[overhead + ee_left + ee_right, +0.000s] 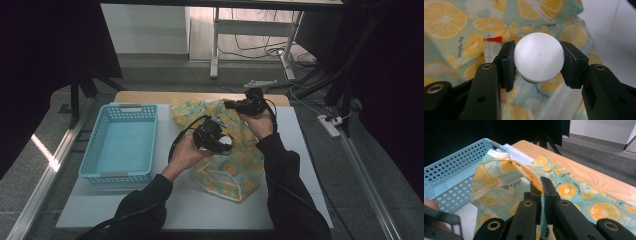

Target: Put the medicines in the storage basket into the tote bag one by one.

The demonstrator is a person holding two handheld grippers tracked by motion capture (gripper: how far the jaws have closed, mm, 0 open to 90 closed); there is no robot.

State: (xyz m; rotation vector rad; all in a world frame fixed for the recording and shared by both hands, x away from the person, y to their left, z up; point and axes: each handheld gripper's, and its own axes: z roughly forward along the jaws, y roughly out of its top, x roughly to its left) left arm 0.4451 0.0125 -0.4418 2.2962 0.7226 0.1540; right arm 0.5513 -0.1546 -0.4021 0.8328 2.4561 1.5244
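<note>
- I work at a white table (295, 150) with a wood strip (150, 96) along its far edge.
- Grey floor (160, 75) lies beyond the table and at both sides.
- A white-framed desk (216, 50) stands farther back, with cables (255, 47) tangled on the floor beneath it.
- A white power strip (329, 125) lies on the floor to my right.
- Dark curtains (40, 60) hang at left and right.
- Metal rails (50, 165) run along both sides of the table.
- A patch of light (42, 152) falls on the floor at left.
</note>
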